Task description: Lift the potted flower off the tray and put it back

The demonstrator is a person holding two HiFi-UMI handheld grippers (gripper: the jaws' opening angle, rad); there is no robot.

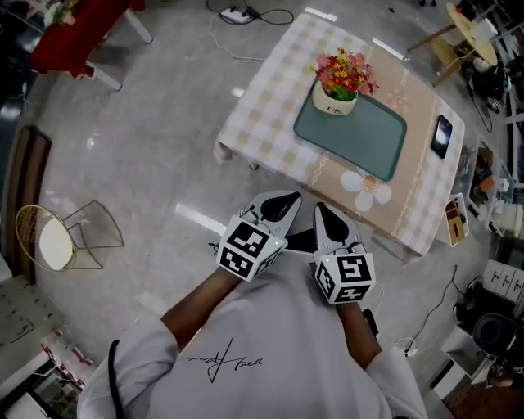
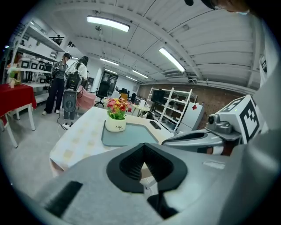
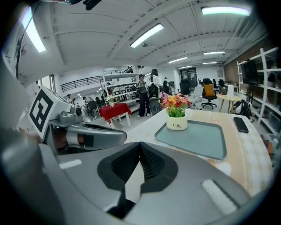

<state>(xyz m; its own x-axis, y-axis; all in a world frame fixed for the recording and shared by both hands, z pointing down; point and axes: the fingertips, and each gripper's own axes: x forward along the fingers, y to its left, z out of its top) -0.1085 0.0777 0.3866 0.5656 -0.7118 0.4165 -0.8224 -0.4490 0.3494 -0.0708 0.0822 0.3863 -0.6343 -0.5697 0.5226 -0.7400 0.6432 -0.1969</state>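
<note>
**A:** What was nearest, and how were the fingers?

**B:** The person's white shirt (image 1: 270, 344), with a handwritten-style line of black script that I couldn't read. Just past it, the left gripper (image 1: 282, 203) and right gripper (image 1: 322, 211) were side by side over the floor (image 1: 147, 147), short of the table (image 1: 270, 106). Each gripper's fingers were pressed together with nothing between them, as both gripper views showed.

**A:** What lay between them and the plant?

**B:** First the table's near edge under its checked cloth, with a daisy-shaped mat (image 1: 366, 190) on it. Then came the open stretch of the grey-green tray (image 1: 360, 139).

**A:** And the plant itself?

**B:** The potted flower (image 1: 338, 88) stood upright at the tray's far left corner, well away from both grippers. It had red, pink and yellow blooms in a white pot, and the pot read "Life", with a smaller line beneath too small to read.

**A:** Anything else around?

**B:** A dark phone (image 1: 442, 135) lay on the cloth to the right of the tray. Off to the left on the floor was a wire chair (image 1: 57, 241). Farther away were a red-covered table (image 1: 82, 33) and a power strip (image 1: 237, 14) with its cable. In the left gripper view, two people (image 2: 66, 83) stood at the back beside shelves.
</note>
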